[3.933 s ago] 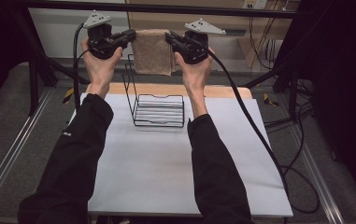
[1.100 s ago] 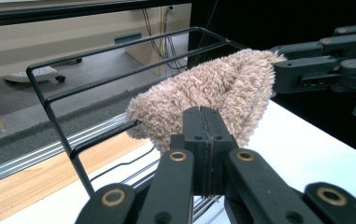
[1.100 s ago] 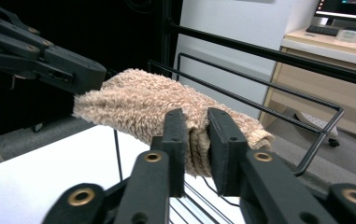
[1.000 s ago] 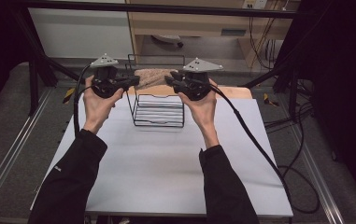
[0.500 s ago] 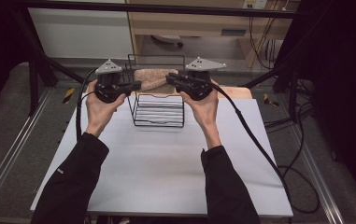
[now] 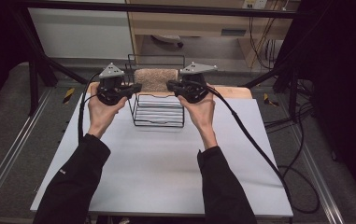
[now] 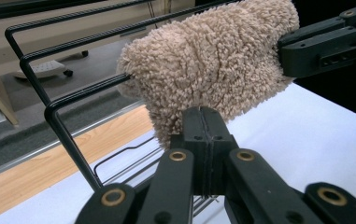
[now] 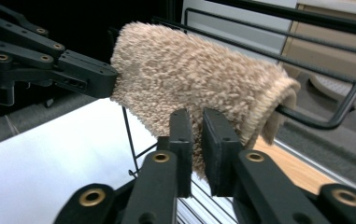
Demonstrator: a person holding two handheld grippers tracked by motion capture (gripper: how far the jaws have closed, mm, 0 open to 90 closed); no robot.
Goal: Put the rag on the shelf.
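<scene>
A beige terry towel [image 6: 156,79] hangs draped over the top rail of a black wire rack [image 6: 159,112] that stands near the far edge of the white tabletop [image 6: 157,172], about midway between its left and right edges. The left claw [image 6: 136,87] is pinched on the towel's left end; in the left gripper view its jaws stand pressed together with the towel's lower hem [image 7: 185,116] caught at their tips. The right claw [image 6: 171,85] has just been closing on the right end, and in the right gripper view the pile [image 8: 199,88] sits nipped between jaws that leave only a narrow slit. The cloth looks light, soft and thoroughly limp, with a thick looped nap that should give good friction, so slipping seems unlikely; sagging in the middle is the likelier nuisance. Holding it by the two ends, near the corners as now, seems the sensible grip, since it keeps the width spread and clear of the rack's wires.
</scene>
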